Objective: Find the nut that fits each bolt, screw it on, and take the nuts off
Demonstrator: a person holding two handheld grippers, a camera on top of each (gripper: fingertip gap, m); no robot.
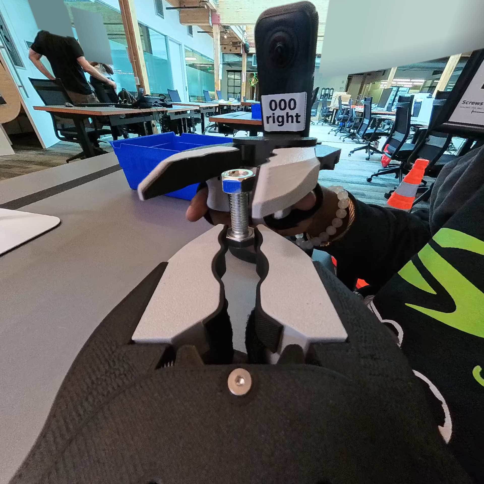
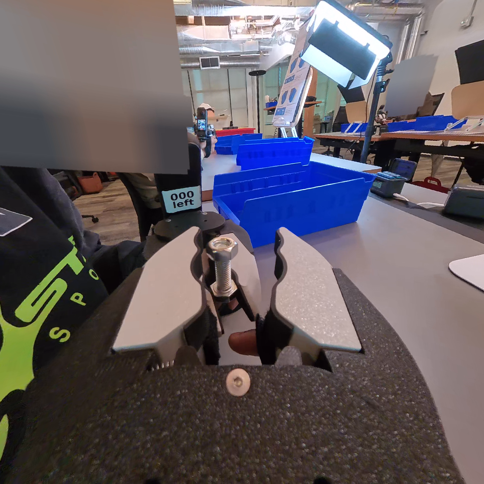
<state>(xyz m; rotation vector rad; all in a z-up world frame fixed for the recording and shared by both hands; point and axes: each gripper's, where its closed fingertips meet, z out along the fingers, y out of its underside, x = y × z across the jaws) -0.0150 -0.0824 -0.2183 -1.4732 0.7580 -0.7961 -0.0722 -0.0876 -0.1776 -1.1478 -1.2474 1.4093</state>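
A silver bolt [image 1: 238, 209] stands upright over the grey table [image 1: 78, 262]. My left gripper [image 1: 239, 231] is shut on its lower hex end [image 1: 239, 235]. A hex nut [image 1: 237, 179] with a blue tape mark sits at the bolt's top end. My right gripper [image 2: 238, 235] is level with that nut [image 2: 222, 247] and is open. The nut lies close to its left finger [image 2: 167, 288], and the right finger [image 2: 309, 290] stands well apart. In the left wrist view one right-gripper finger [image 1: 285, 183] sits against the nut.
A blue bin [image 2: 288, 209] stands on the table just behind the grippers and also shows in the left wrist view [image 1: 146, 157]. More blue bins [image 2: 272, 152] are farther back. A white pad [image 2: 468, 269] lies at the table edge. The person's dark sleeve [image 1: 379, 235] is close by.
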